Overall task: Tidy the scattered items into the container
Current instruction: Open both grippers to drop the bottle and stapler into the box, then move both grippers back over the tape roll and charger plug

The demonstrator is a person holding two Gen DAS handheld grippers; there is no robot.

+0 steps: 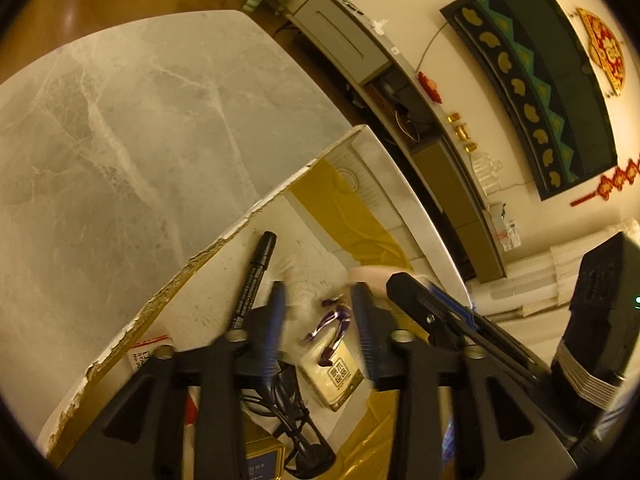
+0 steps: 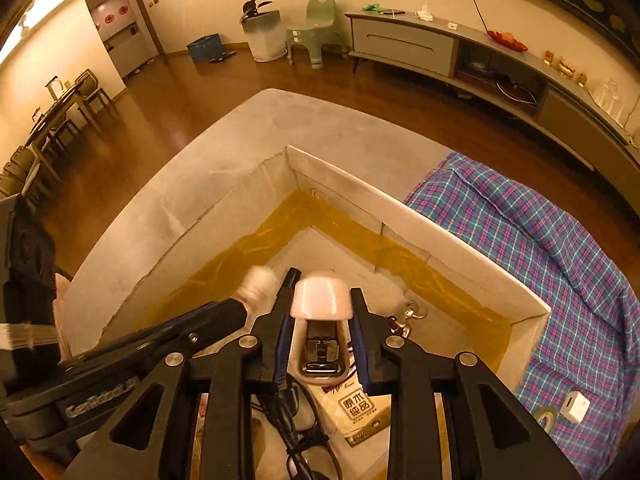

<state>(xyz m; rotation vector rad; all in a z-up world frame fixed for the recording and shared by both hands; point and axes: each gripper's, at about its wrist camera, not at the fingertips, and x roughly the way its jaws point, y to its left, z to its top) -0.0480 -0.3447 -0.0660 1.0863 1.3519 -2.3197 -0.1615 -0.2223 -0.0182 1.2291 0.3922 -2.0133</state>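
A white cardboard box, taped yellow inside, stands on the table. In it lie a black marker, a purple carabiner, a tissue pack and a black cable. My left gripper hangs open over these items, nothing pressed between its pads. A pale blurred thing shows at its tip; I cannot tell what it is. My right gripper is shut on a pink stapler above the box.
The box sits on a grey marble table. Right of the box a plaid cloth carries a small white charger cube. A long TV cabinet and a green stool stand beyond on the wooden floor.
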